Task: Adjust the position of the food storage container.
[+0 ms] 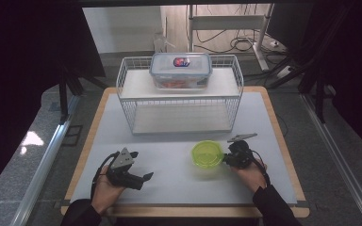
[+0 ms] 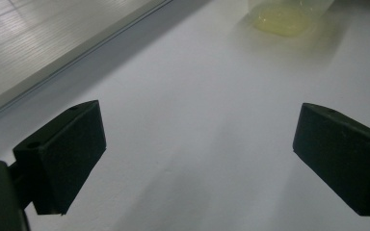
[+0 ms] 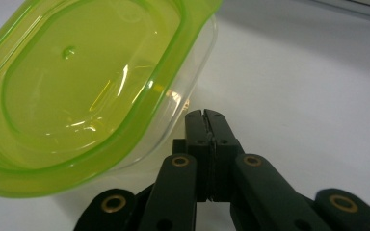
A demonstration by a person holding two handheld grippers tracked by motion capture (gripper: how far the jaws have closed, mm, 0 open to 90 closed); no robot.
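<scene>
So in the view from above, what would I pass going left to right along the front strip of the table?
Left gripper, held open in the person's left hand → green-lidded container → right gripper, jaws shut, tips at the container's edge.

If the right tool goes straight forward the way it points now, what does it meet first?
The right tool, its jaws shut, points at the green-lidded container directly ahead. It would probably meet the clear side wall just under the lid; whether they touch already is unclear.
</scene>
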